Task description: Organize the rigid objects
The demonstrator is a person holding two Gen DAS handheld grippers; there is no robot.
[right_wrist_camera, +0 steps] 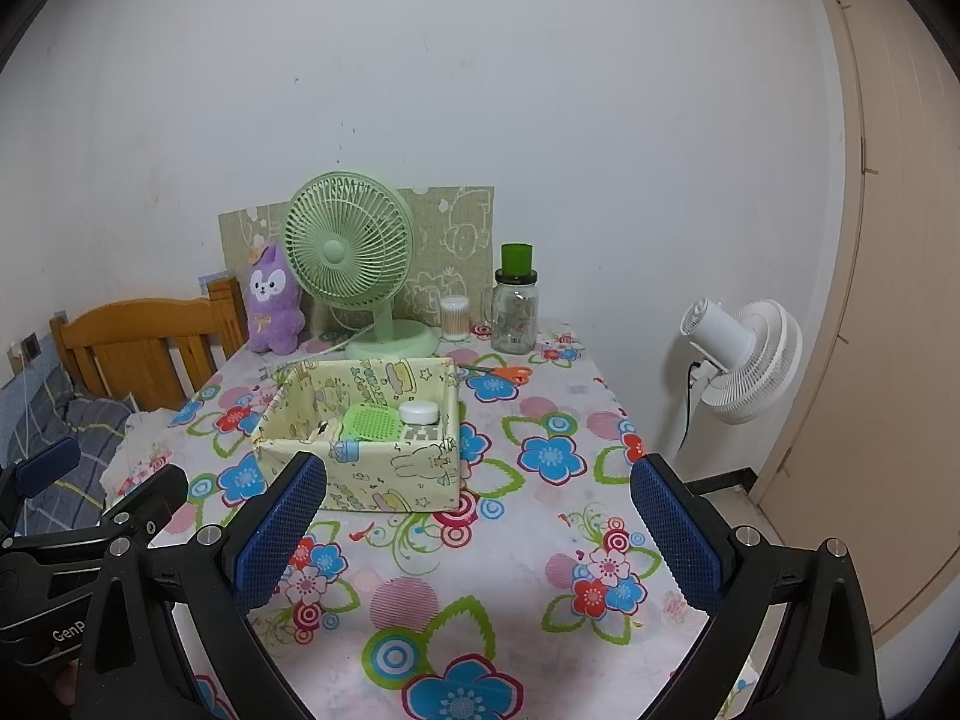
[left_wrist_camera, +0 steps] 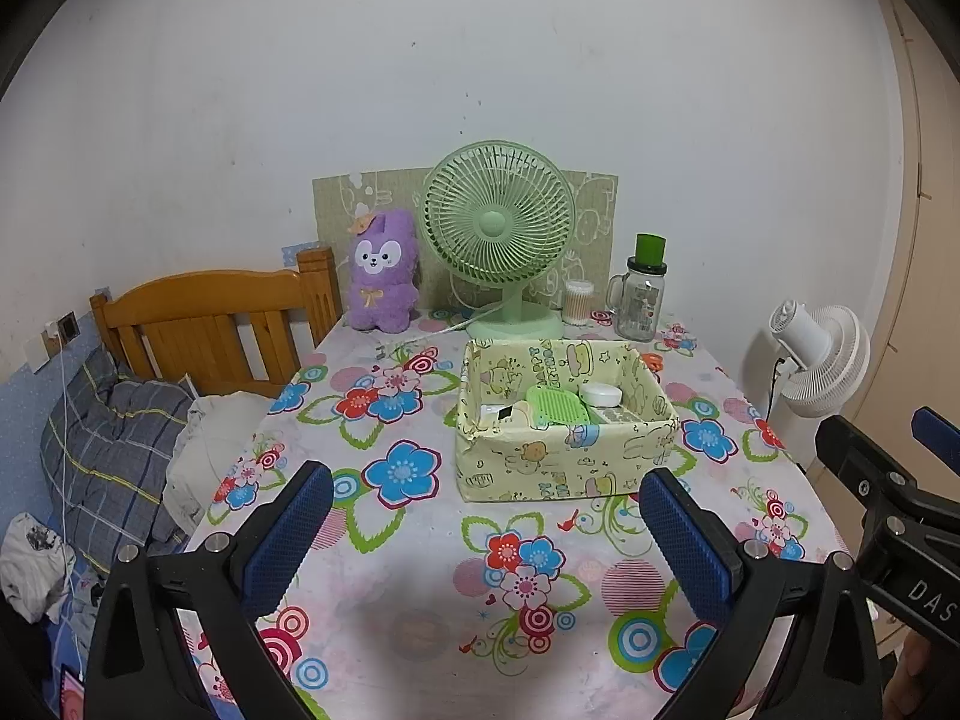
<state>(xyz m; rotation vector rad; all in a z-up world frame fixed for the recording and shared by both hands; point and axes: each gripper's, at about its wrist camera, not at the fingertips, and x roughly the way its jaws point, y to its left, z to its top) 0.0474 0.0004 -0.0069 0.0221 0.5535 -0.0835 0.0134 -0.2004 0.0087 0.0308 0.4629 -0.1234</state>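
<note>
- Nearest the lens, the left gripper (left_wrist_camera: 486, 516) has its blue-padded fingers (left_wrist_camera: 288, 534) spread wide, with nothing between them; it hangs over the floral table (left_wrist_camera: 420, 594) on the near side of the fabric box (left_wrist_camera: 558, 420).
- Likewise the right gripper (right_wrist_camera: 477, 510) shows its fingers (right_wrist_camera: 675, 531) wide apart and empty, also on the near side of the fabric box (right_wrist_camera: 372, 438).
- Inside the box lie a green perforated paddle (left_wrist_camera: 555, 405), a white round case (left_wrist_camera: 600, 394) just to its right, and a small white device with a dark screen (left_wrist_camera: 501, 414) to its left; a grey checked item (left_wrist_camera: 618, 416) sits under the case, too hidden to identify.
- Orange-handled scissors (right_wrist_camera: 510, 373) lie on the table just beyond the box's right rear corner.
- Behind the box stands a green desk fan (left_wrist_camera: 498, 222).
- Left of the fan sits a purple plush toy (left_wrist_camera: 384, 276).
- Right of the fan are a cotton-swab tub (left_wrist_camera: 577, 302) and a glass jar with a green cap (left_wrist_camera: 642, 294).
- Off the table, well right of the box, a white floor fan (right_wrist_camera: 744, 354) stands.
- Left of the box, past the table edge, is a wooden bed (left_wrist_camera: 198, 324).
</note>
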